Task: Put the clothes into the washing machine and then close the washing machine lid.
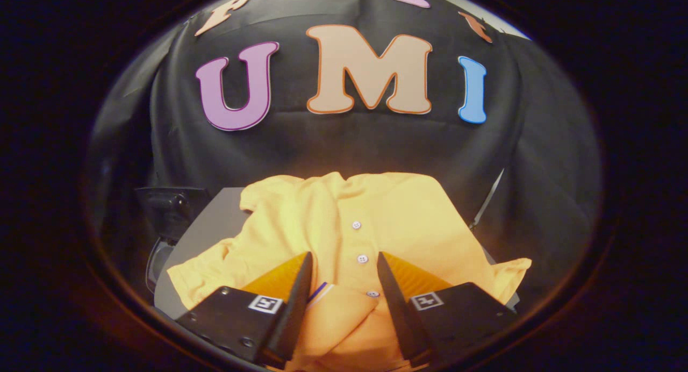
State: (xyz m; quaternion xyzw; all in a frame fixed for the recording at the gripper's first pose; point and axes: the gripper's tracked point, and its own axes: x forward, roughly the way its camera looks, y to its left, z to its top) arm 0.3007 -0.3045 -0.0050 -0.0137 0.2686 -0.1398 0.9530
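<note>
Gripper view: tool [344, 278] spread wide over the soft, limp yellow buttoned cotton shirt [344, 227] on the grey bench [215, 221]; pinch its placket.

We see the hand-held gripper [344, 259] as two fingers that rise side by side and taper to narrow tips, with an open gap between them. Each finger is a flat wedge-shaped blade, and its outward slanted face carries fine ribbing. Behind the blades, each finger sits in a dark, blocky, matte carrier with angled edges. On top of each carrier we find a small square white tag printed with a black coded pattern, one per side. On the left carrier we make out small round screw heads near the corners and along the lower edge.
</note>
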